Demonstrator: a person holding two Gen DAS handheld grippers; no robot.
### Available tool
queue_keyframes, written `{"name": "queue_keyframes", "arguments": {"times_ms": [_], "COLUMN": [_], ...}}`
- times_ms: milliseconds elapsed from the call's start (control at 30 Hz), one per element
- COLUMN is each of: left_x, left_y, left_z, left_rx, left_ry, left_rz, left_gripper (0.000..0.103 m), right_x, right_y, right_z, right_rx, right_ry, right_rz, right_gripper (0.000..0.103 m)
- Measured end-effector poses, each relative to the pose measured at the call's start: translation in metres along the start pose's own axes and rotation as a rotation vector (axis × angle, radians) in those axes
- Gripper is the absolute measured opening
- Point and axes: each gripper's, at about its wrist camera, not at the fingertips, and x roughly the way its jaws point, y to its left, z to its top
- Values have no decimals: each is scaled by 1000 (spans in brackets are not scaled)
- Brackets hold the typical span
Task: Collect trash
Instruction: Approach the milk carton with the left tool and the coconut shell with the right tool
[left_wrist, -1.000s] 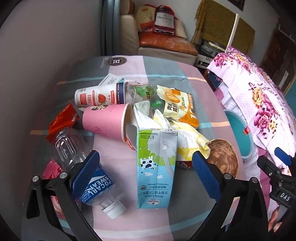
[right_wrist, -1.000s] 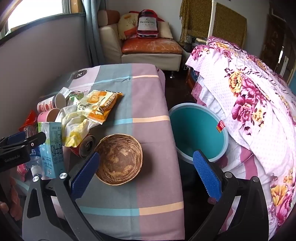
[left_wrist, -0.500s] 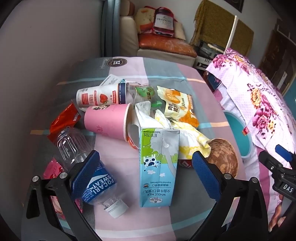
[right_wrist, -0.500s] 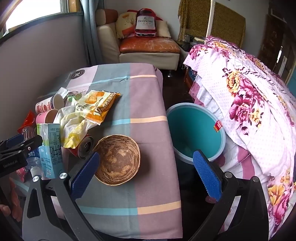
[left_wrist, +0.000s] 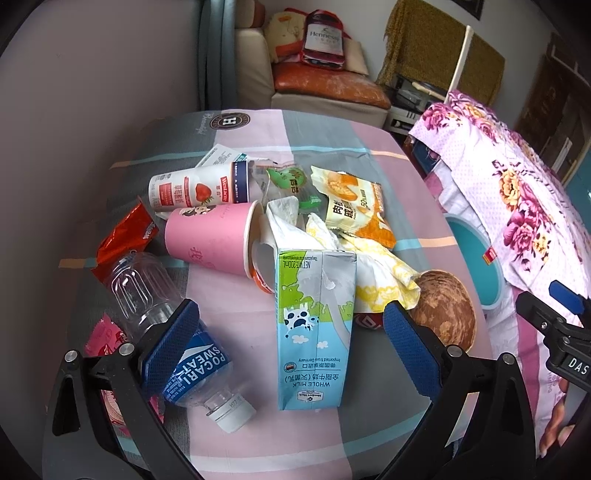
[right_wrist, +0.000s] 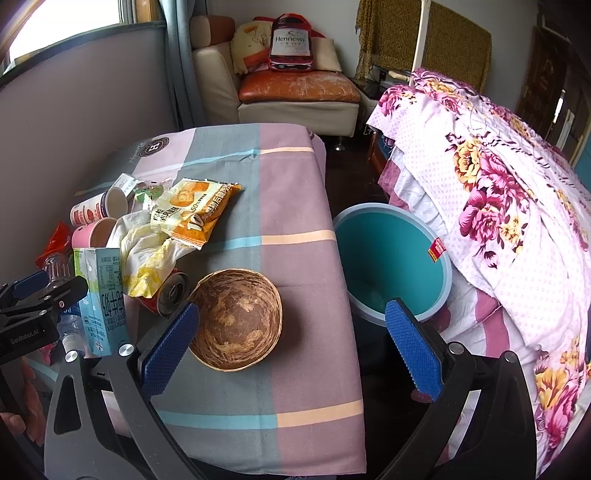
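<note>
- Blue-green milk carton (left_wrist: 314, 332) reads "WHOLE MILK", "NET WT: 200mL".
- Clear bottle (left_wrist: 173, 332) reads "POCARI SWEAT".
- Left gripper (left_wrist: 291, 332) and right gripper (right_wrist: 291, 332): jaws spread wide, empty.

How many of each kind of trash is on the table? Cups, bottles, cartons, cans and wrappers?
Cups: 2, pink cup, strawberry yogurt cup
Bottles: 1, clear bottle
Cartons: 1, milk carton
Cans: 1, red can
Wrappers and bags: at least 5, some partly hidden
Total: at least 10
</note>
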Motion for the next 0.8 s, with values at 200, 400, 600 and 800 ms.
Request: {"name": "queue_keyframes", "arguments": {"times_ms": [200,400,600,800], "left_x": [1,1,7,9], "left_y": [1,1,3,5], "left_z": [0,-1,-2,-3], "left_rx": [-1,-2,1,-4], "left_ry": [-1,0,13,23], "left_rz": [0,1,-2,-12], "left_gripper": [100,100,100,100], "right_x": [1,2,4,8], "right_y": [1,1,1,1], "right_z": [1,1,0,-1], "right_rx": [-2,-1,2,6], "right_ry": [2,6,16,27], "right_rz": [-1,-2,0,4], "right_gripper": [97,97,97,97]}}
